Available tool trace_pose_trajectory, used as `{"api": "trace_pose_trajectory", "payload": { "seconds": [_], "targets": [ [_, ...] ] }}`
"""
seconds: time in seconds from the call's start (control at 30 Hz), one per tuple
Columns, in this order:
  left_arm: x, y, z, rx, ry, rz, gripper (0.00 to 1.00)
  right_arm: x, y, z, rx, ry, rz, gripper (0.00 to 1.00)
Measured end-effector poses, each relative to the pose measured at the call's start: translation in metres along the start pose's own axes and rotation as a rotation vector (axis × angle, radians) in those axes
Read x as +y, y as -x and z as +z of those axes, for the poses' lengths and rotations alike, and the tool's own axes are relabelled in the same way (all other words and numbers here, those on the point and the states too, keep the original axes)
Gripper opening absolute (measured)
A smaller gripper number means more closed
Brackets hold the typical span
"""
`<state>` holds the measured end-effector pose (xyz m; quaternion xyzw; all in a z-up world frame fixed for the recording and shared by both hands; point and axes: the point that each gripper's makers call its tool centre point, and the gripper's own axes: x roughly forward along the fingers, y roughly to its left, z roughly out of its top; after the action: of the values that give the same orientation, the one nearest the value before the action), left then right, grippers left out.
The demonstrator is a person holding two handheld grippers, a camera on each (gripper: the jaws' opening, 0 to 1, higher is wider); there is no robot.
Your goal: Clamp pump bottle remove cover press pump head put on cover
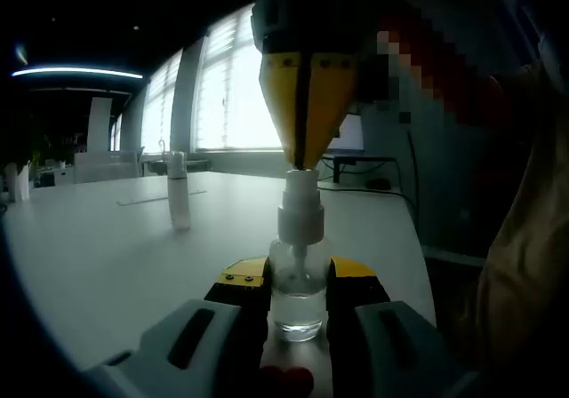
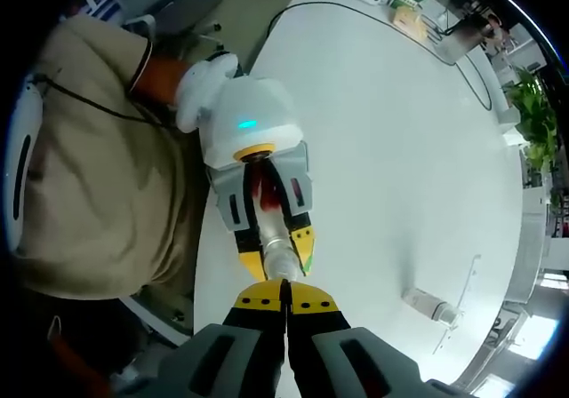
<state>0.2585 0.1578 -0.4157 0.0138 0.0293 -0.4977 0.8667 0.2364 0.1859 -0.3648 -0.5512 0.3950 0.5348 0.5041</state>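
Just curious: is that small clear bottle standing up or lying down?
Upright. The small clear pump bottle stands on the white table, clamped between the left gripper's jaws, white pump head on top.

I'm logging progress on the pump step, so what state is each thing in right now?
pump bottle: upright on the table, clamped between the left gripper's jaws.
pump head: uncovered, right gripper tip on top of it.
left gripper: shut on the bottle.
right gripper: jaws together, pointing down onto the pump head.
cover: standing apart on the table.

Clear pump bottle (image 1: 298,296) upright on white table, white pump head (image 1: 300,204) uncovered, cover (image 1: 178,201) standing well apart
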Motion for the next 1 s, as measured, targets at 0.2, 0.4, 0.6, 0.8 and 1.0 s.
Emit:
{"api": "trace_pose_trajectory", "payload": {
  "seconds": [0.2,0.4,0.6,0.8,1.0],
  "targets": [
    [-0.0004,-0.0002,0.0001,0.000,-0.001,0.000,0.15,0.0011,-0.0012,-0.0011,-0.014,-0.003,0.007,0.00],
    [0.0005,-0.0001,-0.0001,0.000,0.000,-0.001,0.15,0.0014,-0.0011,-0.0018,-0.054,-0.029,0.021,0.00],
    [0.0002,-0.0002,-0.0001,0.000,0.001,-0.001,0.15,0.0016,-0.0017,-0.0004,-0.038,-0.015,0.012,0.00],
    [-0.0003,-0.0001,0.0002,0.000,0.002,0.002,0.15,0.0008,0.0047,0.0000,-0.034,0.002,-0.001,0.00],
    [-0.0004,0.0001,0.0000,0.000,0.001,0.002,0.15,0.0006,0.0049,0.0005,-0.037,0.016,-0.013,0.00]
  ]
}}
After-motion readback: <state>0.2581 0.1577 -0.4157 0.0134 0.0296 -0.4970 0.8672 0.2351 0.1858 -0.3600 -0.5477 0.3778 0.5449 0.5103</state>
